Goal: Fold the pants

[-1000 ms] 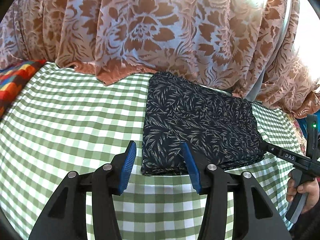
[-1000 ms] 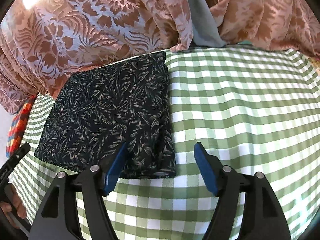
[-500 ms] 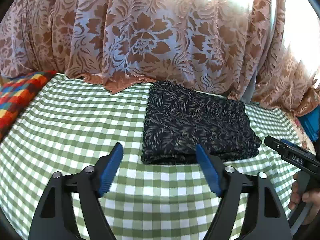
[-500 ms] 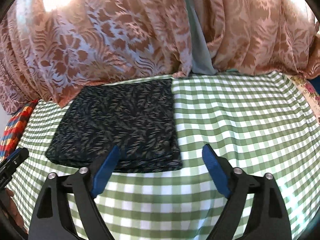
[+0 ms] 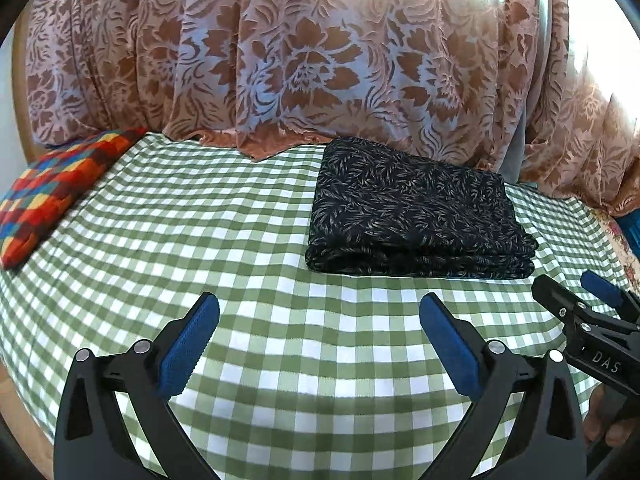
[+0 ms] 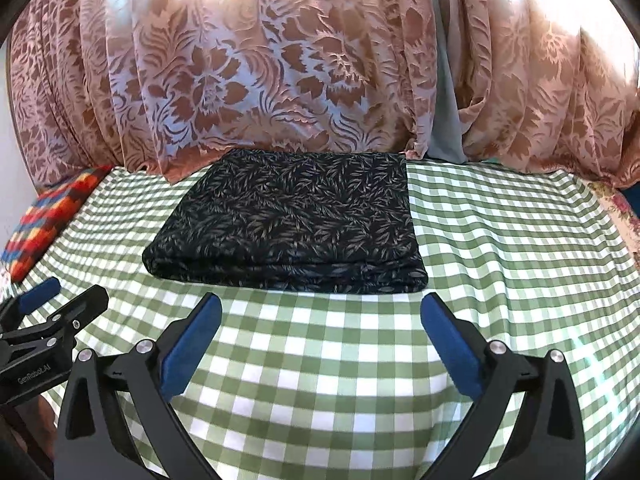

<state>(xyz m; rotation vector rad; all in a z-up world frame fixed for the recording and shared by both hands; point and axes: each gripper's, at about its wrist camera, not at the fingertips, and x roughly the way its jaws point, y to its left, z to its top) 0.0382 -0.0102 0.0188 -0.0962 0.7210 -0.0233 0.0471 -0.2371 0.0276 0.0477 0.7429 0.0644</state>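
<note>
From my remote seat, the folded pants (image 6: pixel 284 220) lay on the tablecloth (image 6: pixel 500 248) toward the back of the worktop, just in front of the curtain (image 6: pixel 248 72) hanging behind. A patchwork cushion (image 5: pixel 52 188) sat at the far left edge. My left gripper (image 5: pixel 318 344) and right gripper (image 6: pixel 320 342) hovered before the pants, apart from them, left of one another.

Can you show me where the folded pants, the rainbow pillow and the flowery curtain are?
folded pants (image 6: pixel 288 224): right wrist view, top layer.
rainbow pillow (image 5: pixel 56 184): left wrist view, top face.
flowery curtain (image 5: pixel 304 72): left wrist view, big flower.
</note>
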